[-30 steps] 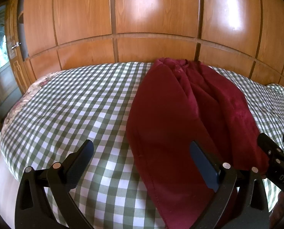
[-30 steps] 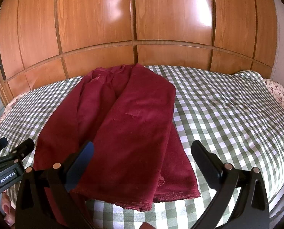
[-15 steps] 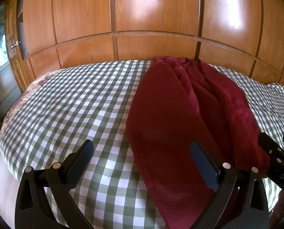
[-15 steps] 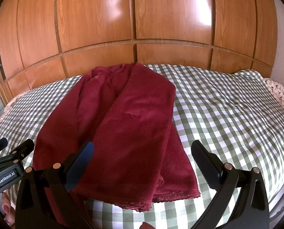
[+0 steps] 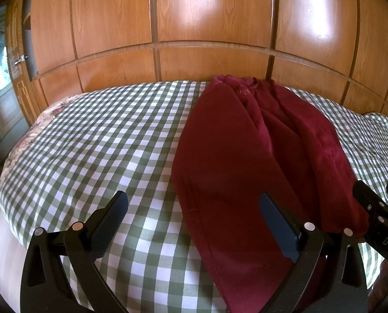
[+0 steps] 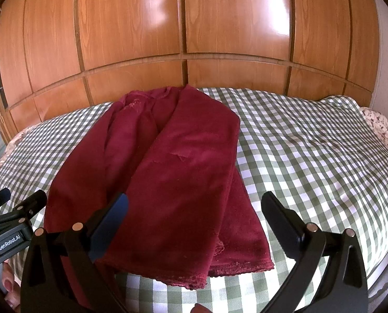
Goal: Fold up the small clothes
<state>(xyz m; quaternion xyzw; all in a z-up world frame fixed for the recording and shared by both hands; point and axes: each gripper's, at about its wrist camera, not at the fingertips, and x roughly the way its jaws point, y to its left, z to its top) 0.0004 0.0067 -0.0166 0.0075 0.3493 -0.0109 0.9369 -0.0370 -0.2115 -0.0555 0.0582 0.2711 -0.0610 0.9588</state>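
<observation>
One red garment point(image 6: 168, 172) on checked bedspread point(image 6: 311, 151); wooden wall point(image 6: 183, 20) behind.

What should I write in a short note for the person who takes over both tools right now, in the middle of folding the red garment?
Left tool: open, holds nothing, near the left side of the garment's near end.
Right tool: open, holds nothing, above the lace hem.
Red garment: lies lengthwise on the checked bedspread, far end toward the wooden panels. Both long sides appear already folded toward the middle, making a narrow strip; the lace hem is nearest to you.
Left to do: probably grip the hem end with both tools and fold it toward the far end, then smooth it.
</observation>
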